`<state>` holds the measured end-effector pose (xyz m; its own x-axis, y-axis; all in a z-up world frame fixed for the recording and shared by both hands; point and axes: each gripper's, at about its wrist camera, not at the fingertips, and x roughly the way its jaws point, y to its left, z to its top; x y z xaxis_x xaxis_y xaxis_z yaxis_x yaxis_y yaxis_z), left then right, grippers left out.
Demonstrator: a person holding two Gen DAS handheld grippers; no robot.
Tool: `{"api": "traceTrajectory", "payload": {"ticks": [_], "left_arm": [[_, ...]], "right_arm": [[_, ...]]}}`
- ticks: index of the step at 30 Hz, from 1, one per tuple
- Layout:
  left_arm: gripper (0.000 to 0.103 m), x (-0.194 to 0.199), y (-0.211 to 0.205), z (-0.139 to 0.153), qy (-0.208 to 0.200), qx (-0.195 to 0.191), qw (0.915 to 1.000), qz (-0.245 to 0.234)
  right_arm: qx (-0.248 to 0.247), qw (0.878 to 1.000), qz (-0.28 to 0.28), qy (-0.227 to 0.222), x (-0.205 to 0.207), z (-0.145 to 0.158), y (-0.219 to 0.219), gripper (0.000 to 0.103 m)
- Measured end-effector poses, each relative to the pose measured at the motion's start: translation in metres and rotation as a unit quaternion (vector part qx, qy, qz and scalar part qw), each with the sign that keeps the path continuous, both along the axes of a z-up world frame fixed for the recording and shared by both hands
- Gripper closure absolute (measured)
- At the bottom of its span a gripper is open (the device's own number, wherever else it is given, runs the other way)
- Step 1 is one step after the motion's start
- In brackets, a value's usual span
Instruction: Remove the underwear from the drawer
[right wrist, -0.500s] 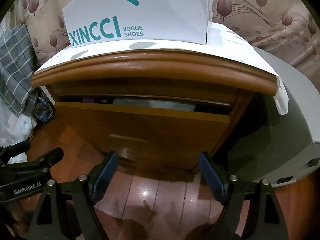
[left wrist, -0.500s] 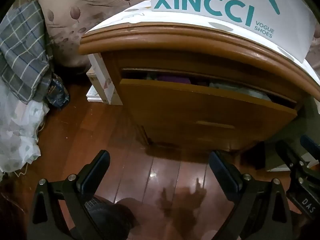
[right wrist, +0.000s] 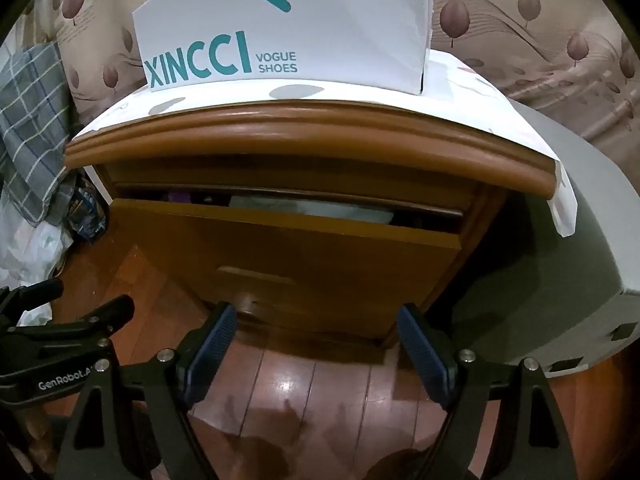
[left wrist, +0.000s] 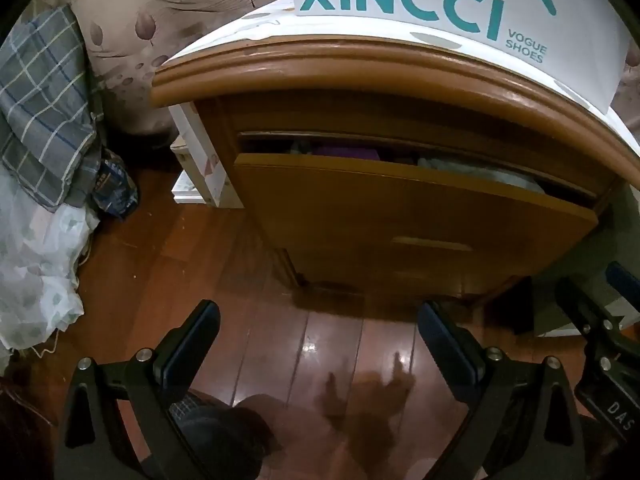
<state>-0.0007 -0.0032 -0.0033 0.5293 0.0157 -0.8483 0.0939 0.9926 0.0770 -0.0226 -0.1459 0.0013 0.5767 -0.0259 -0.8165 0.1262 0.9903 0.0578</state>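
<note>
Two tongs are in view, both spread wide and holding nothing. The left tongs (left wrist: 318, 334) hang over the wooden floor (left wrist: 248, 280) in front of the nightstand (left wrist: 360, 76), fingers well apart, touching no object. The right tongs (right wrist: 316, 338) are likewise released, their blue ribbed pads (right wrist: 420, 350) set wide, positioned low before the drawer front and apart from it. In the right wrist view the left tongs appear at the lower left edge; in the left wrist view the right tongs appear at the far right edge.

The drawer (left wrist: 400, 208) is pulled partly out of the nightstand, leaving a narrow gap along its top edge. Through that gap folded cloth is visible: a purple piece (left wrist: 348, 154) toward the left and a pale piece (left wrist: 480, 172) toward the right. The same pale piece (right wrist: 320, 208) and purple piece (right wrist: 180, 197) show in the right wrist view. Which of these is the underwear cannot be told; all cloth lies inside the drawer, untouched by either tongs.

On top of the nightstand lies a white patterned cloth, and on it stands a white shoe box (right wrist: 288, 28) printed "XINCCI VOGUE SHOES". A grey plaid fabric (left wrist: 44, 112) hangs at the left, with pale netting (left wrist: 36, 264) below it. A grey object (right wrist: 560, 272) stands just beside the nightstand on its right.
</note>
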Motion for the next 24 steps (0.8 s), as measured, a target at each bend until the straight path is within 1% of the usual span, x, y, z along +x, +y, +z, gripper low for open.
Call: {"api": "traceTrajectory", "payload": {"ticks": [9, 24], "left_arm": [[0.005, -0.0039, 0.0038, 0.0027, -0.001, -0.004, 1.0, -0.004], [0.004, -0.0024, 0.0018, 0.0, 0.0, 0.003, 1.0, -0.003]], "right_arm": [[0.002, 1.0, -0.001, 0.002, 0.0008, -0.0009, 0.0004, 0.018], [0.002, 1.0, 0.0, 0.006, -0.001, -0.0047, 0.0012, 0.018]]}}
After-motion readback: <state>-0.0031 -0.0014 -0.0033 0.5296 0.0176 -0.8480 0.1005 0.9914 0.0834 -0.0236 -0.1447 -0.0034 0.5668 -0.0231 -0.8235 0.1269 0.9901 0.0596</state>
